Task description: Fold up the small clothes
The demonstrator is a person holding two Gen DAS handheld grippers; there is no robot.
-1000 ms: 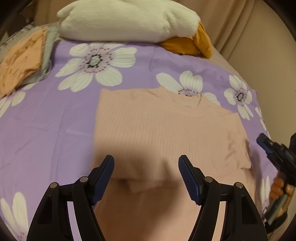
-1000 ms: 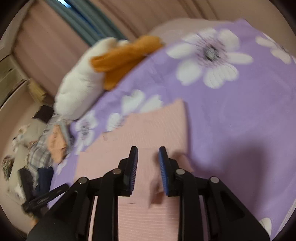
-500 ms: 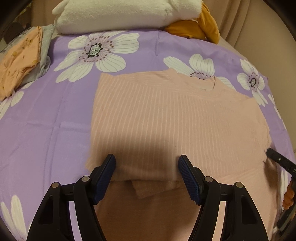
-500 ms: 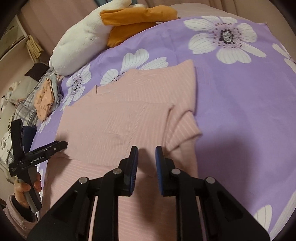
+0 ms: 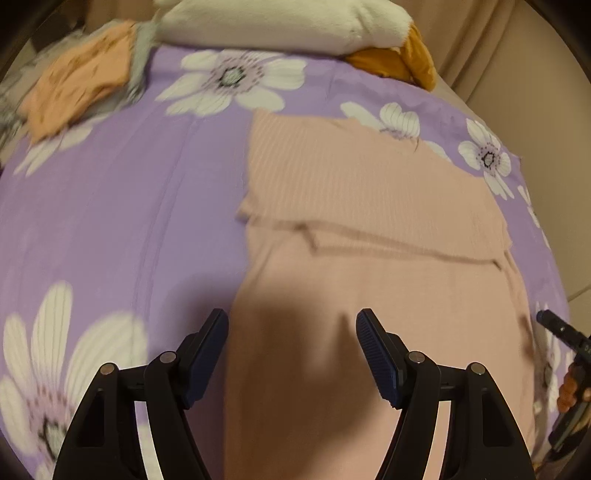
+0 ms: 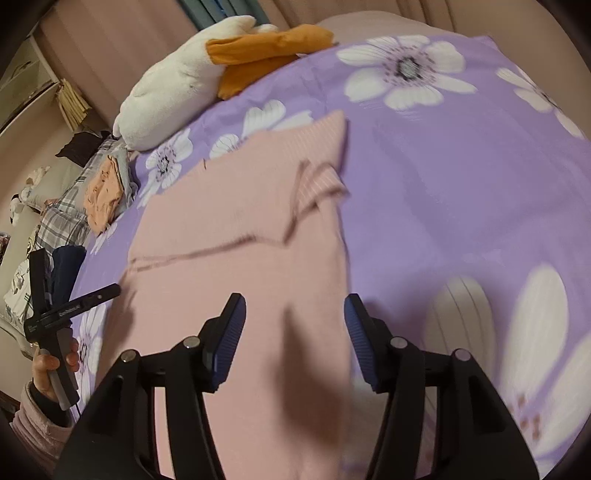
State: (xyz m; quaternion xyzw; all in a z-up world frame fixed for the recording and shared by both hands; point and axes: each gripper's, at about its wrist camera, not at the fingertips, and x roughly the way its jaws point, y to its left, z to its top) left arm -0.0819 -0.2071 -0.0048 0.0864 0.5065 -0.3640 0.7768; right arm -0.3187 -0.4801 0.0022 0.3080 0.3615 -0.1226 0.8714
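From the left wrist view, a pink ribbed top point(image 5: 369, 229) is seen lying flat on a purple bedspread point(image 5: 122, 206) printed with white flowers, its sleeves already turned in over the chest. The left tongs point(image 5: 291, 354) are held wide apart above the lower body of the top, with nothing between them. The knit is judged to be light, soft and limp, so it will sag and crease when lifted; a hold is best taken at the two hem corners, though the hem itself lies below the frame. A white plush toy point(image 5: 280, 22) with orange parts is seen at the head of the bed, and an orange garment point(image 5: 77, 88) lies well apart at the far left.

From the right wrist view, the same top point(image 6: 236, 229) is seen stretching away from the right tongs point(image 6: 295, 339), which are also spread open and empty over its lower right part. The bedspread point(image 6: 461, 184) is judged soft and yielding, so cloth may drag on it. The plush toy point(image 6: 177, 88) rests by beige curtains point(image 6: 122, 55). A pile of clothes point(image 6: 88, 199) lies at the left edge of the bed, and the left hand point(image 6: 55, 365) is seen there gripping its handle.
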